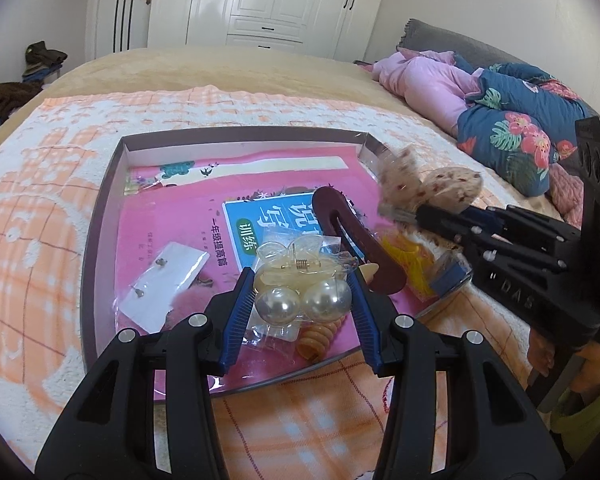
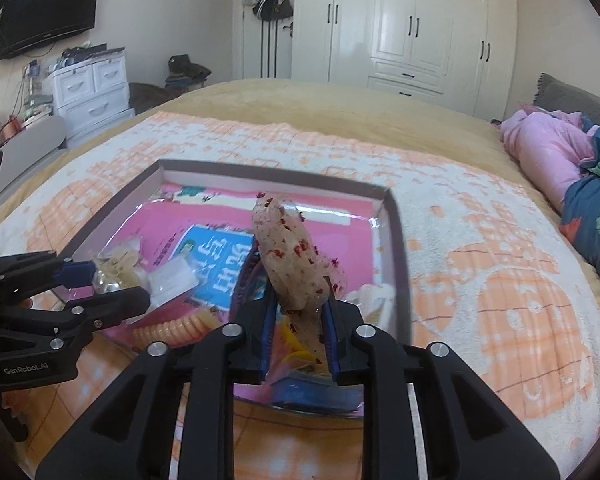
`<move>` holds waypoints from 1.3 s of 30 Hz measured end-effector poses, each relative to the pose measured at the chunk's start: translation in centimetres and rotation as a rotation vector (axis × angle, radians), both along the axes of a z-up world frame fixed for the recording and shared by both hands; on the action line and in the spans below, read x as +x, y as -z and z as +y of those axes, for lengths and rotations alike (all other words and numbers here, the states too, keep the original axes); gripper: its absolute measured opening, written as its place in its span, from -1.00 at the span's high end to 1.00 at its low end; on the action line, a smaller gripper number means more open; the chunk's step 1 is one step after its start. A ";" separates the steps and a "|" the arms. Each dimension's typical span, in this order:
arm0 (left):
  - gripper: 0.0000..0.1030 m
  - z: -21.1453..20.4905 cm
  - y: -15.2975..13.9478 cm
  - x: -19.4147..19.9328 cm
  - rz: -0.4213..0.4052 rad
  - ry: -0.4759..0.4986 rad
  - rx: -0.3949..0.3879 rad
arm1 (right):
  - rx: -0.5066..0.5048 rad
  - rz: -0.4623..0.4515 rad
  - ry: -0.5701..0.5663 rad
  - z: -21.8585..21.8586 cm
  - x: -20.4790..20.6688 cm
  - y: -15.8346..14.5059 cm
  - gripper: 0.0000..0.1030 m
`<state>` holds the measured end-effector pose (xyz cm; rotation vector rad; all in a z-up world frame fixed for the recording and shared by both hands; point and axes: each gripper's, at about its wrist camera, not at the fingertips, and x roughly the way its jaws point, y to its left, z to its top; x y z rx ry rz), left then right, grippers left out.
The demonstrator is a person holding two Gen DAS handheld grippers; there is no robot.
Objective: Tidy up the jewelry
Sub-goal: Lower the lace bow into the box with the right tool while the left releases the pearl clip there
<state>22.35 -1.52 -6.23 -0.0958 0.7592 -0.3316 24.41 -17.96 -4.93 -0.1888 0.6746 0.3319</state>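
A: How far along is the sorting?

B: Midway, I'd judge. The left tongs are clamped on a pearl hair clip over the box; the right tongs hold a floral scrunchie.

A: What's left?

B: A maroon clip, an earring card and a coil tie lie loose in the box.

Each fisheye view looks forward and steeply down along its own hand-held gripper, close over the shallow box on the bed. Both share that box, the white wardrobe beyond, and each other's hand-held gripper
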 end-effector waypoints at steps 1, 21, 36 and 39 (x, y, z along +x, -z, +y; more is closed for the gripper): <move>0.26 0.0 0.1 0.1 0.002 -0.001 0.001 | 0.004 0.005 -0.004 0.1 0.0 0.1 0.50; 0.17 0.6 -0.2 -0.2 -0.004 -0.022 0.007 | 0.128 0.044 0.017 -3.0 -3.3 -0.6 -0.12; -0.02 1.5 -2.8 -3.1 -0.054 -0.056 -0.006 | 0.117 -0.015 0.037 -4.3 -7.3 -2.3 -0.48; -0.09 1.9 -3.3 -3.9 -0.065 -0.072 -0.008 | 0.120 -0.027 0.040 -4.4 -8.0 -2.5 -0.64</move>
